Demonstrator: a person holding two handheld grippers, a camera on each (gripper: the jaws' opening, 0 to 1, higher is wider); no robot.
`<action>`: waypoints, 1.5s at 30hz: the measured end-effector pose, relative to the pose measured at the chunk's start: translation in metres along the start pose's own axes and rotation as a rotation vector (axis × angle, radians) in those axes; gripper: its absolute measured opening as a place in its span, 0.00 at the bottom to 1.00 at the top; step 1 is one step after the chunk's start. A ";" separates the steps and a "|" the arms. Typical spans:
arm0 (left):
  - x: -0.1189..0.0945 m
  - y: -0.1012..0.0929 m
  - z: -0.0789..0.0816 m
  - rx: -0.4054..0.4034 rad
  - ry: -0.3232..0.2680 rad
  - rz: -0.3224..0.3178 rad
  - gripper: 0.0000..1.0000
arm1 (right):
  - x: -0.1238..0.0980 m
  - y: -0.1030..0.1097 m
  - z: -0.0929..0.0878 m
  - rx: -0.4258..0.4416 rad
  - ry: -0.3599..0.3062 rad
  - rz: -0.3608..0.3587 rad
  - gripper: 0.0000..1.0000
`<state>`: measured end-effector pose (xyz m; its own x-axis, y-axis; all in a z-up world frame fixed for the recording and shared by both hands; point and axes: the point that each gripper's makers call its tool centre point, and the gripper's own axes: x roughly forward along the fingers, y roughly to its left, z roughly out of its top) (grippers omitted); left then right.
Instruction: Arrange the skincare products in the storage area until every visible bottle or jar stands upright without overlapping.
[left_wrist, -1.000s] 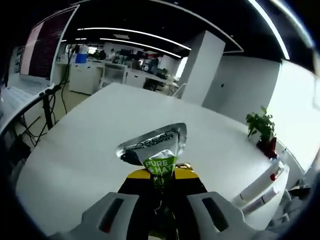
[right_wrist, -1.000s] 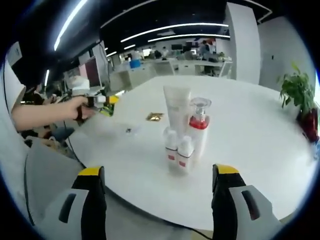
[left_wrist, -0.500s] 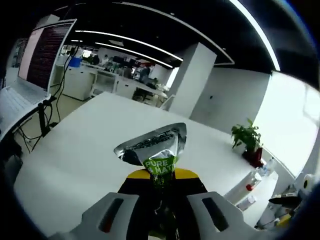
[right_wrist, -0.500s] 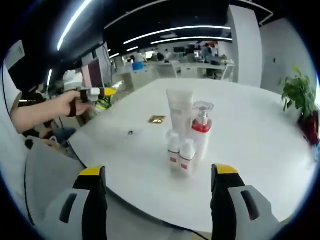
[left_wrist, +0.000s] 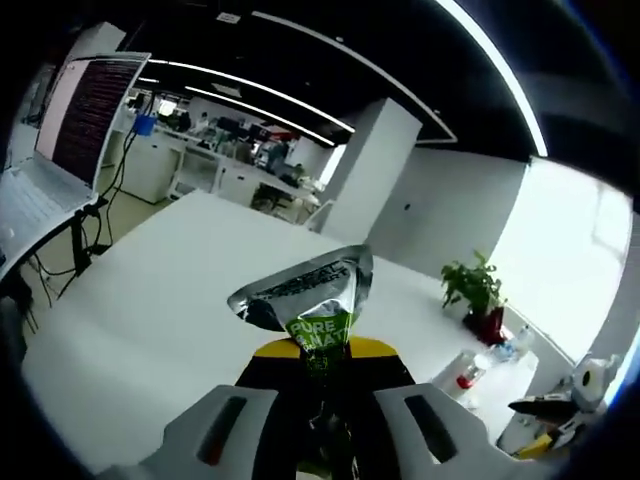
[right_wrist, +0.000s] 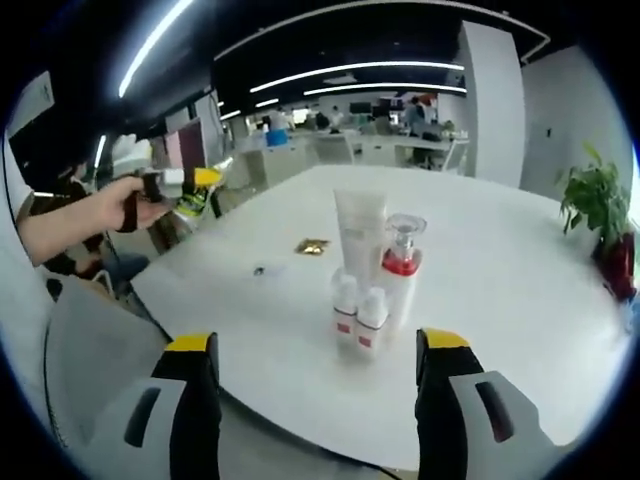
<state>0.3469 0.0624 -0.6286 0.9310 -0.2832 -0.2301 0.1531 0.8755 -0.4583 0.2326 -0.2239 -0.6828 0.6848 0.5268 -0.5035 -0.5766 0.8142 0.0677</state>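
Observation:
My left gripper is shut on a silver tube with a green "PURE" label, held up in the air above the white table. In the right gripper view a hand holds that left gripper off the table's left edge, apart from the group. On the table stand a tall white tube, a clear pump bottle with a red collar and two small white bottles, all upright and close together. My right gripper is open near the table's front edge, short of the bottles.
A small gold sachet and a tiny dark item lie left of the group. A potted plant stands at the right edge. Bare table surface surrounds the bottles. Office desks and a monitor are behind.
The left gripper with the tube has risen a little and its view has swung to the right. The right gripper and the bottles have stayed almost where they were.

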 end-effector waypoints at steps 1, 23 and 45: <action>-0.004 -0.004 0.000 -0.004 -0.004 -0.006 0.08 | 0.000 0.000 0.000 -0.002 0.001 0.001 0.80; -0.040 -0.043 -0.006 -0.108 -0.036 -0.141 0.08 | 0.009 0.043 0.023 0.004 -0.048 0.156 0.72; -0.061 -0.098 -0.008 -0.146 -0.023 -0.363 0.08 | 0.035 0.159 0.101 0.219 -0.214 0.580 0.40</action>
<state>0.2723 -0.0094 -0.5763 0.8325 -0.5540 -0.0124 0.4263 0.6546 -0.6244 0.2100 -0.0519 -0.6022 0.3766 0.9139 -0.1515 -0.7904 0.4023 0.4620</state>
